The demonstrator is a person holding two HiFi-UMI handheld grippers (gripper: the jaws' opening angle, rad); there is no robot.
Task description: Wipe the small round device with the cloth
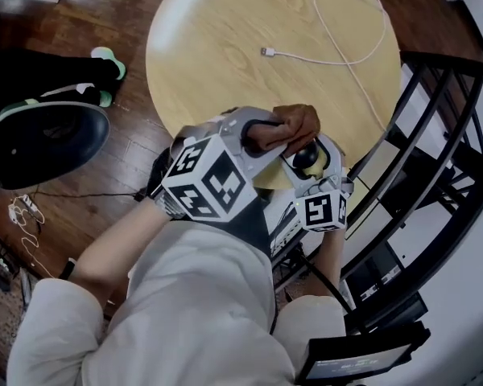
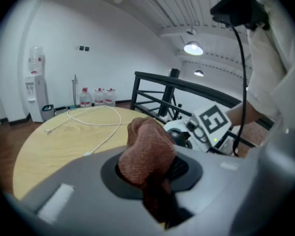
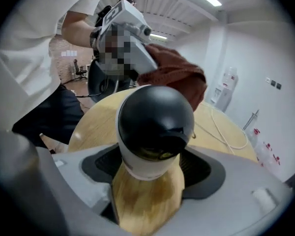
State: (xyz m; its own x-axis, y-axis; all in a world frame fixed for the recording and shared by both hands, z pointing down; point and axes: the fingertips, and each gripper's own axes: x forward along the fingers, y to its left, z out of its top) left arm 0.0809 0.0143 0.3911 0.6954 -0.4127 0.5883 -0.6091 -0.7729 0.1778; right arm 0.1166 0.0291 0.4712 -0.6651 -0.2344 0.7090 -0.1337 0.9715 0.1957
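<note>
- The cloth [image 2: 150, 151] is clamped tight in the left gripper [image 1: 259, 137], which is held above the near edge of the counter [image 1: 225, 47].
- The small round device [image 3: 155, 124] is pinched by the right gripper [image 1: 311, 166], just beside the cloth.

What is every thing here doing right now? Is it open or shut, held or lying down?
left gripper, shut on the cloth
right gripper, shut on the small round device
cloth, bunched up, held close to the device
small round device, gripped, held up by the table's edge
white cable, lying loose on the table, plug end free
</note>
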